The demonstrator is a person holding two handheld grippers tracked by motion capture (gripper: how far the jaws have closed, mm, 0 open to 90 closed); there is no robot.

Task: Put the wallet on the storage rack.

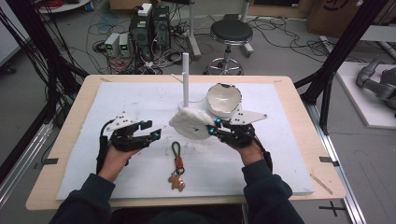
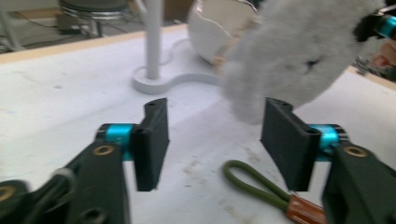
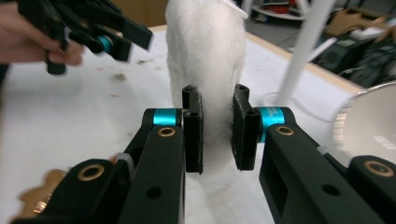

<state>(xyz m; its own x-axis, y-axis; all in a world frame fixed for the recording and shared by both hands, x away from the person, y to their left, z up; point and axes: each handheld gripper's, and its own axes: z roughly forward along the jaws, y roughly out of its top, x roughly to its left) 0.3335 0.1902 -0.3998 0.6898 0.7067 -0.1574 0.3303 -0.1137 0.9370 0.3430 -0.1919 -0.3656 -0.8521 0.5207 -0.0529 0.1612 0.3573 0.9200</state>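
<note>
White foam sheeting (image 1: 280, 177) covers the wooden table, with cables and computer towers on the floor beyond.

Your right gripper (image 1: 218, 129) is clamped on a fluffy white plush piece (image 1: 189, 124), which is lifted off the sheet just in front of the white post stand (image 1: 185, 79). Your left gripper (image 1: 154, 135) stands released, jaws wide apart and holding nothing, near the plush's free end.

Procedure, as judged from this position:
1. Keep the right jaws firmly closed; the pile is soft and may slip.
2. Bring the left gripper up level with the hanging end, jaws on either side of it, before closing.
3. Avoid sweeping the plush against the post or the white bowl (image 1: 224, 99) just behind.

Inventory: one plush piece, one post stand, one bowl, one keychain (image 1: 177, 168) with an olive cord loop and a tan charm lying between your hands, two grippers.
</note>
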